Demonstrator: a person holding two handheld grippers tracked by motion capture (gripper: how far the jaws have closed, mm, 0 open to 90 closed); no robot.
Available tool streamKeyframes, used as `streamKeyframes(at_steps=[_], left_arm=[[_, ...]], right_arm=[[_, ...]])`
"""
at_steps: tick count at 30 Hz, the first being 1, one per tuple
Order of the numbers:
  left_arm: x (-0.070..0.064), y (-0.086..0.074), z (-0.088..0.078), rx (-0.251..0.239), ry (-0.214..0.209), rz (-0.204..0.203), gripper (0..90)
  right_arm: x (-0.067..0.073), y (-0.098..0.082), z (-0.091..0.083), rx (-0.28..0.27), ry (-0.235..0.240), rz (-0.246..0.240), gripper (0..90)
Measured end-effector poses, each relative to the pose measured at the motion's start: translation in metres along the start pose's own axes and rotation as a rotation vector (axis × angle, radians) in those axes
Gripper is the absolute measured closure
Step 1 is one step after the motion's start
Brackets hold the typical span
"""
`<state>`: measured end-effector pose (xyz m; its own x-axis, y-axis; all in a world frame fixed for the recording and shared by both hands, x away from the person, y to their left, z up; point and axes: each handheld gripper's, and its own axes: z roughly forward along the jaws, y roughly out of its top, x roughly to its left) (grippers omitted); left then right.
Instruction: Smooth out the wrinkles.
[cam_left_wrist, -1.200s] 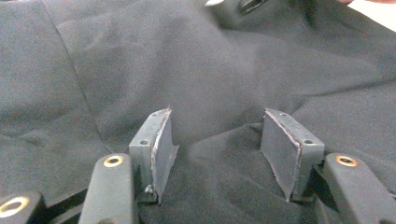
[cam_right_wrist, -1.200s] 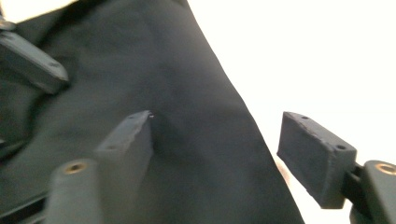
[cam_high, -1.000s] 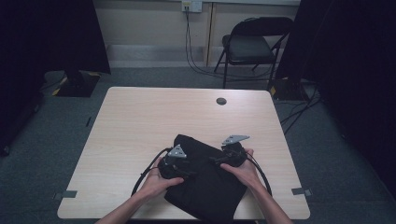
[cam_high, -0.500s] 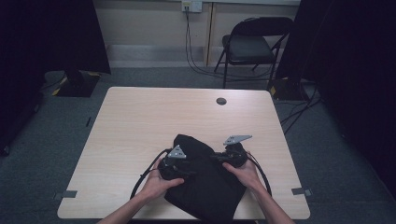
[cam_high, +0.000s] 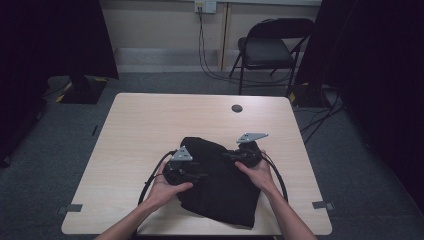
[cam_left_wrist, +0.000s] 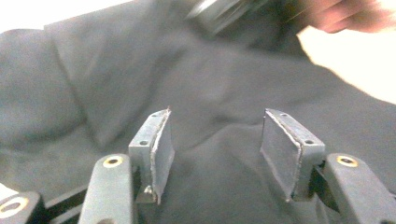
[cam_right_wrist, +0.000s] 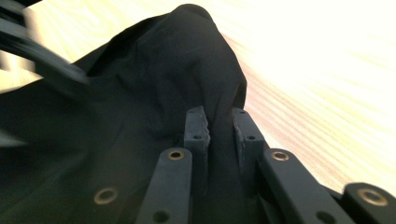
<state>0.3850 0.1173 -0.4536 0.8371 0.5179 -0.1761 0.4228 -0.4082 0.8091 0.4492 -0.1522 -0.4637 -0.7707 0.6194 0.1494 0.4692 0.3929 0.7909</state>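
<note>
A black garment (cam_high: 220, 192) lies crumpled on the near half of the light wooden table (cam_high: 150, 125). My left gripper (cam_high: 198, 176) hovers at its left side; in the left gripper view the left gripper (cam_left_wrist: 215, 116) is open, jaws well apart and just opened slightly, with the cloth (cam_left_wrist: 210, 79) beyond them and nothing pinched. My right gripper (cam_high: 226, 155) is at the garment's right upper edge. In the right gripper view the right gripper (cam_right_wrist: 219, 112) has just been closing and pinches a raised fold of the black cloth (cam_right_wrist: 187, 56).
A small dark round disc (cam_high: 237, 108) sits on the table's far side. A folding chair (cam_high: 270, 50) stands behind the table. Black cables (cam_high: 150, 180) loop from both grippers onto the tabletop. Tape marks (cam_high: 74, 208) sit at the near corners.
The right gripper has closed on a fold of the garment. Both hands have lifted slightly and the cloth's upper edge is bunched higher.
</note>
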Motion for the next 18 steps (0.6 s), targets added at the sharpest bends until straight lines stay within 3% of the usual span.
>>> streamKeyframes(at_steps=[2, 3, 5, 6, 9, 12, 18], left_arm=[[-0.008, -0.001, -0.011, -0.028, -0.059, 0.01, 45.5], [-0.012, -0.004, -0.013, -0.019, -0.089, 0.02, 46.0], [-0.021, -0.016, -0.009, 0.058, -0.114, 0.06, 45.2], [-0.022, -0.021, -0.005, 0.084, -0.104, 0.069, 43.0], [-0.028, -0.025, 0.005, 0.088, -0.051, 0.103, 41.8], [-0.03, -0.026, 0.017, 0.104, 0.006, 0.137, 46.8], [-0.026, -0.025, 0.026, 0.081, 0.036, 0.116, 54.4]], right_arm=[[-0.001, -0.001, 0.0, -0.006, 0.0, 0.009, 78.5], [-0.002, -0.001, 0.0, -0.006, -0.002, 0.011, 78.5], [-0.003, -0.001, 0.0, -0.008, -0.009, 0.005, 78.6], [-0.003, 0.0, -0.001, -0.009, -0.011, 0.007, 78.6], [-0.005, 0.004, -0.003, -0.017, -0.023, 0.008, 78.7], [0.001, 0.014, -0.008, -0.041, -0.028, -0.02, 78.8], [0.033, 0.028, -0.021, -0.073, 0.009, -0.13, 79.1]])
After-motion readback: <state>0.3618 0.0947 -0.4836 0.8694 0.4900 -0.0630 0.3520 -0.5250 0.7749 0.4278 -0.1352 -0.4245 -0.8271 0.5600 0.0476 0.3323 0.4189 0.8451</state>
